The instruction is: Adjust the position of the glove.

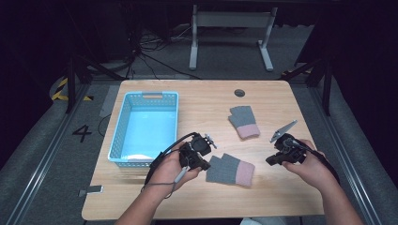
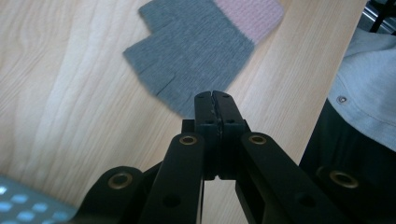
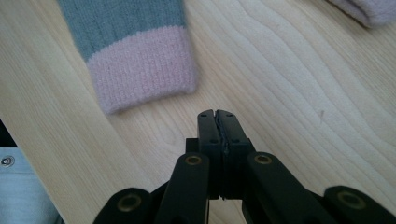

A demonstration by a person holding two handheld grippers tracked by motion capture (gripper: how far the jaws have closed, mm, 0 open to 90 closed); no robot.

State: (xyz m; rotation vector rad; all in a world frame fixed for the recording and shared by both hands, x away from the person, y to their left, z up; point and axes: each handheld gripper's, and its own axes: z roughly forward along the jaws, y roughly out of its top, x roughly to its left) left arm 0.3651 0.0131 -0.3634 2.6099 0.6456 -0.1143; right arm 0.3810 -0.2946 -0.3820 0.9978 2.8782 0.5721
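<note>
The wooden counter carries a light blue perforated basket on its left half. The basket stands upright with its handle cutouts at the near and far ends. No item is distinguishable inside it; a pale patch shows at the near end of its floor, and what it is cannot be told.

Two grey fingerless gloves with pink cuffs lie flat on the counter, well apart from each other and outside the basket. The near glove lies between the two hands. The far glove lies beyond it, toward the counter's far edge.

The left tongs are pressed together with nothing between them. Their tips sit just beside the grey finger end of the near glove; contact cannot be told.

The right tongs are likewise pressed together and empty. They point toward the pink cuff of the near glove and stand apart from it.
</note>
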